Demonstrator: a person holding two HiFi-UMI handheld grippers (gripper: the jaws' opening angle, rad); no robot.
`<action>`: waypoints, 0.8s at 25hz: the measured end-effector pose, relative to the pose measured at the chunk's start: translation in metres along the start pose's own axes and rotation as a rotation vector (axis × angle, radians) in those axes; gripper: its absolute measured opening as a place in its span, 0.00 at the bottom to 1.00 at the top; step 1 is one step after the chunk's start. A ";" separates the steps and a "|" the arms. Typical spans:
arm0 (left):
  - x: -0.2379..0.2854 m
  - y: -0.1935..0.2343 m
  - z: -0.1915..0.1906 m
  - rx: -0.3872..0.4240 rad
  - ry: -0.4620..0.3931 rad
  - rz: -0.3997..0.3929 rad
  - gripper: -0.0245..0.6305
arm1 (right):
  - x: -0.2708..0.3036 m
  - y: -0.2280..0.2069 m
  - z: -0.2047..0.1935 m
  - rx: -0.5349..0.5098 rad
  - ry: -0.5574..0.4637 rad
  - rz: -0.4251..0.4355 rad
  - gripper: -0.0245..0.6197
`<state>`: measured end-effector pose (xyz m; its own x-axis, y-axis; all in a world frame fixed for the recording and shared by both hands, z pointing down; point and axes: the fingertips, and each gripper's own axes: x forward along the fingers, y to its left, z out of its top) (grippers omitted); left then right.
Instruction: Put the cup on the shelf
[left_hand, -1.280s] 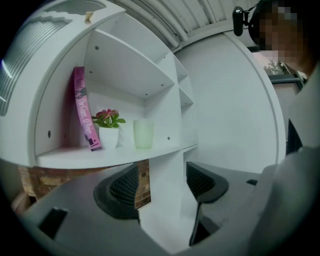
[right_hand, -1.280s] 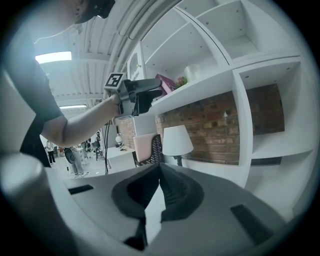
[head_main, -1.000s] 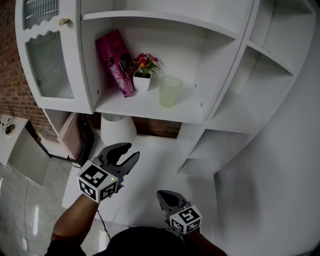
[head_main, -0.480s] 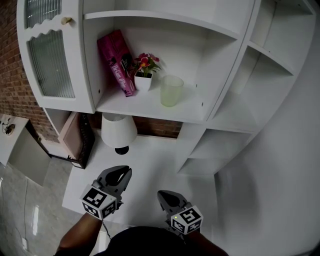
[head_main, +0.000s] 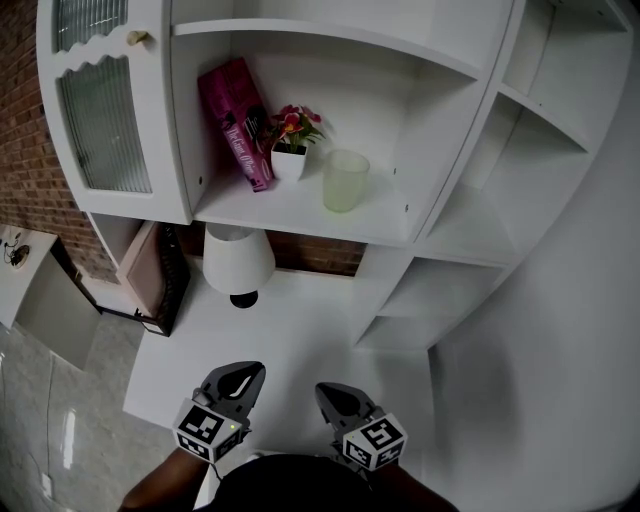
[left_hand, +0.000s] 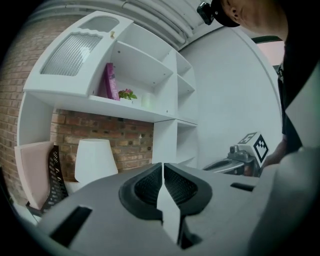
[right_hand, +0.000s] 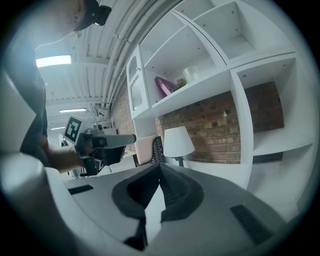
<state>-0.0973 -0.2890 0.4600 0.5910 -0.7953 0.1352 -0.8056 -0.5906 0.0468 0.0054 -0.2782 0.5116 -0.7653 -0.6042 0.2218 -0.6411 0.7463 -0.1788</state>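
Holding flowers (head_main: 293, 122), pot (head_main: 289, 166) by shelved cup (head_main: 345, 181), left gripper (head_main: 255, 369) just closed, right gripper (head_main: 323, 388) closed

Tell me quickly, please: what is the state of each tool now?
Left tool: closed, its jaws have just been closing, nothing between them.
Right tool: closed, holding nothing.

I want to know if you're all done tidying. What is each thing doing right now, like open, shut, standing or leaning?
cup: upright on the shelf, nothing holding it
pink book: leaning
flower pot: upright
cabinet door: shut
lamp: upright
left gripper: jaws just closed, shut, empty
right gripper: shut, empty
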 end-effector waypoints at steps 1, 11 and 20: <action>-0.001 -0.003 -0.003 -0.004 0.001 -0.002 0.06 | 0.000 0.001 0.000 -0.004 0.001 0.000 0.05; -0.013 -0.009 -0.036 -0.062 0.042 0.013 0.06 | -0.005 0.002 -0.008 -0.009 0.004 -0.013 0.04; 0.004 -0.037 -0.036 -0.071 0.049 -0.045 0.06 | -0.008 -0.005 -0.012 0.003 -0.010 -0.041 0.04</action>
<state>-0.0668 -0.2650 0.4947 0.6256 -0.7593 0.1792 -0.7800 -0.6134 0.1238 0.0157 -0.2738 0.5221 -0.7391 -0.6368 0.2197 -0.6719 0.7201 -0.1731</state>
